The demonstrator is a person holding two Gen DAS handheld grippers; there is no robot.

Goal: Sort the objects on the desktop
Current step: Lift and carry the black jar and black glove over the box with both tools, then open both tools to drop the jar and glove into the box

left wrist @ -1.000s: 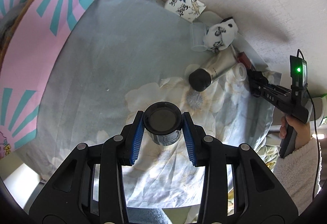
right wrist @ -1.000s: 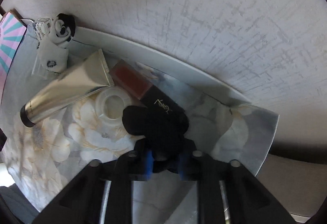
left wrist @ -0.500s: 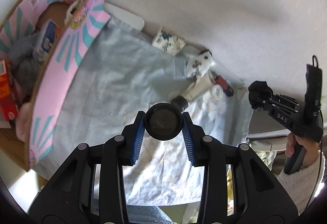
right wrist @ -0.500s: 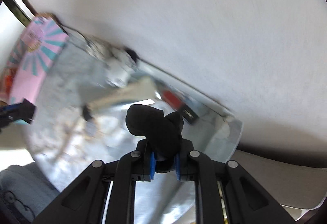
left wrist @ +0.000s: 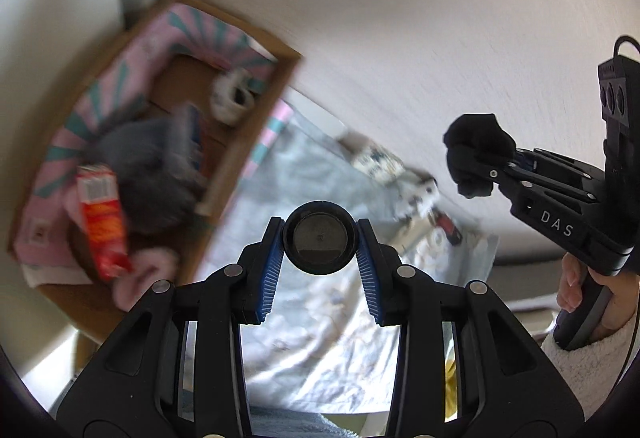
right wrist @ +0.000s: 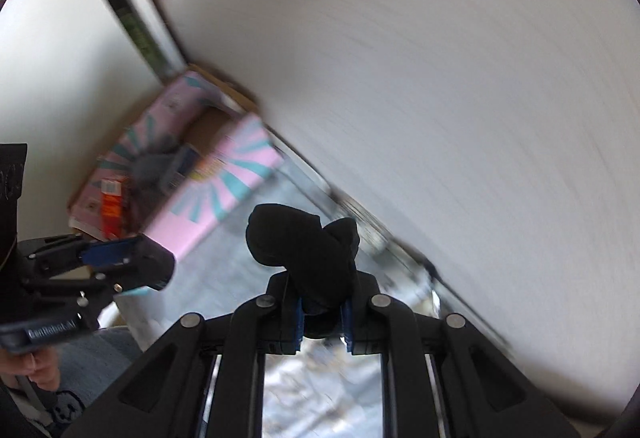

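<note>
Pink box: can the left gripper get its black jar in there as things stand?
Probably yes. The pink box is open-topped and the left gripper, shut on the black jar, has nothing between it and the box. Contents crowd the near end; bare floor shows farther back.

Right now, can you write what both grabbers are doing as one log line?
left gripper: shut on round black jar | right gripper: shut on black cloth bundle | both above floral cloth | pink box: open

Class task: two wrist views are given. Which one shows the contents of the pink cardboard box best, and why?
The left wrist view: it looks down into the pink cardboard box, showing a red packet and grey fluffy item. The right wrist view shows the box smaller, more blurred and side-on.
</note>
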